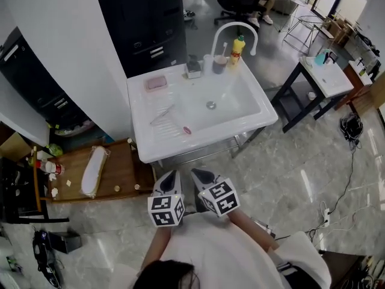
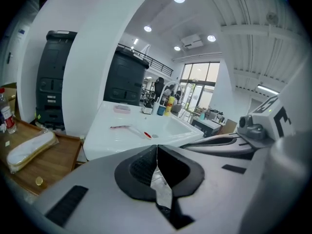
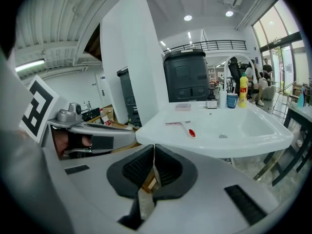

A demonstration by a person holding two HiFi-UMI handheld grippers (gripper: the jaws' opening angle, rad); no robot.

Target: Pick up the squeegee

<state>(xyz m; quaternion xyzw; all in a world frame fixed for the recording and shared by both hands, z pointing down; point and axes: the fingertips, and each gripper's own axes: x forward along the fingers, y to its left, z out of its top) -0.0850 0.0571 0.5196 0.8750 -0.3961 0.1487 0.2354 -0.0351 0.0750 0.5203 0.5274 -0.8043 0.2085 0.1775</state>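
Left tongs [image 1: 170, 176] and right tongs [image 1: 202, 174] are clenched, empty, well apart from the squeegee [image 1: 173, 121] on the sink [image 1: 142, 138]; reaching in unopened could shove it into the basin [image 1: 234, 104].

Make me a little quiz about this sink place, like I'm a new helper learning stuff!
1. True or false: in the head view, the small squeegee with the red-tipped handle lies on the white rectangular sink, left of its drain.
2. Which stands beside the white curved tap? A) yellow plastic bottle B) green kettle C) blue bucket
3. Fill in: the left gripper and the right gripper each have their fingers ____.
Key: 1 true; 2 A; 3 shut.
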